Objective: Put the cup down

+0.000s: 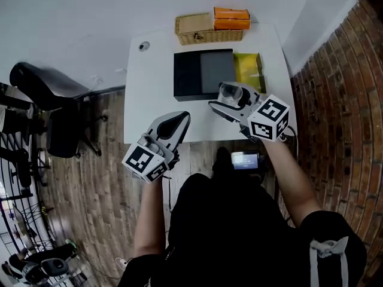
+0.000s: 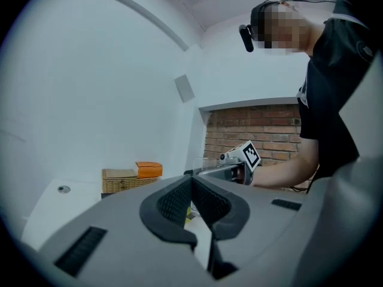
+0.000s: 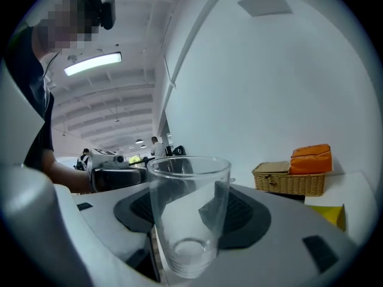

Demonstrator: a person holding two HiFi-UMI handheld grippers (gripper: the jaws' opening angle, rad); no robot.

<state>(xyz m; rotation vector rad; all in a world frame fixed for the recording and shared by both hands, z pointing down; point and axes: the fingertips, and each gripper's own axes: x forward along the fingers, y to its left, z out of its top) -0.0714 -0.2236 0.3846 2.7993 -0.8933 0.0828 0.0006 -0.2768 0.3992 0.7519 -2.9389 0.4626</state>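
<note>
Cup (image 3: 188,214): clear glass, upright and empty, held over the white desk (image 1: 152,88) at the near right corner of the black box (image 1: 203,73).
Right gripper (image 1: 229,99): fingers pinch the cup low on its sides; the rim stands free above them.
Left gripper (image 2: 191,181): fingers pressed together on nothing, at the desk's near edge, apart from the cup.
Risk: the cup could land half on the black box and tip, or slip through the smooth grip.
Cause: release with the base over the box edge, or fingers spread before the base sits on the desk.
Head view only: shows the layout, with the wicker basket (image 1: 197,28), orange pouch (image 1: 231,18) and yellow packet (image 1: 247,67) behind, but not the cup's height above the desk.
Right gripper view only: shows the pads on the glass and the cup's upright stance.
Left gripper view only: shows its own closed tips, with the right gripper beyond.
</note>
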